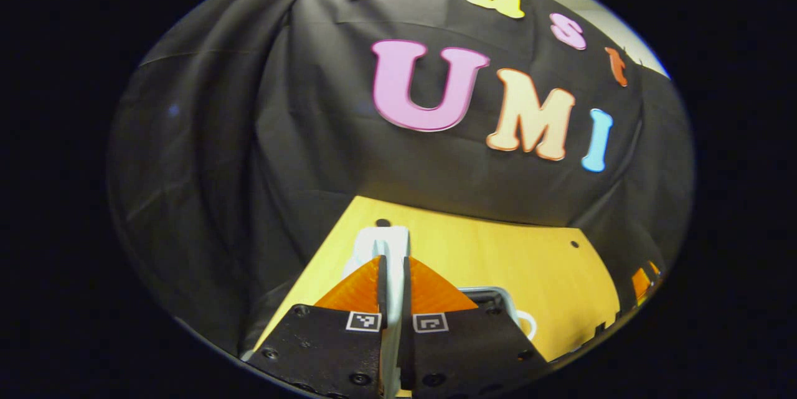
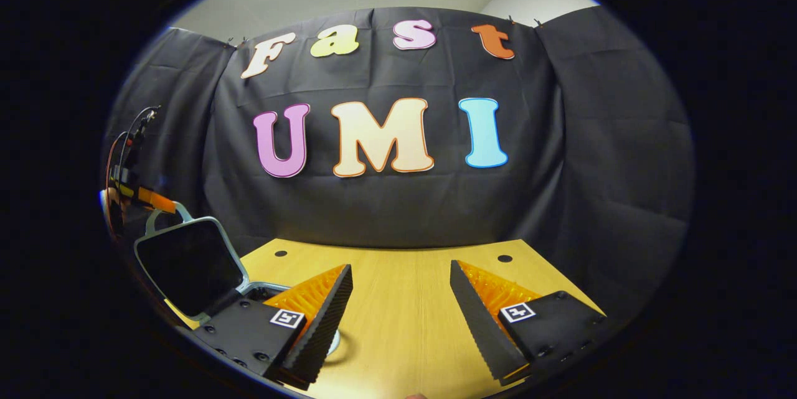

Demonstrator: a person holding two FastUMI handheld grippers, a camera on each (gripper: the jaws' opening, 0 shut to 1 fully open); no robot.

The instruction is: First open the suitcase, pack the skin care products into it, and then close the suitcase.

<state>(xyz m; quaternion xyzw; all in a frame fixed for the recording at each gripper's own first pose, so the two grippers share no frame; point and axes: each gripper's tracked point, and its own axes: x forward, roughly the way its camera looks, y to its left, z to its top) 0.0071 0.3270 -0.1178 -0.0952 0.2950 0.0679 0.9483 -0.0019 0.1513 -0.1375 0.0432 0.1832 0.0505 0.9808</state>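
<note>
Wooden table: left gripper clamps upright white bottle; right gripper spread.

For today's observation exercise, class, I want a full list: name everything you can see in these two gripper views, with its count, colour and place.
White item: one, white, clamped between the left gripper's fingers; what it is cannot be told.
Suitcase: one, grey rim with dark inside, lid raised, at the table's left side in the right gripper view.
Table: one, yellow wood with small dark holes, below both grippers.
Booth wall: one, black cloth, behind the table.
Cables: a few, dark and orange, far left above the suitcase.
Left gripper: one, black with orange fingers, shut on the white item.
Right gripper: one, black with orange fingers, open above the table.
</note>
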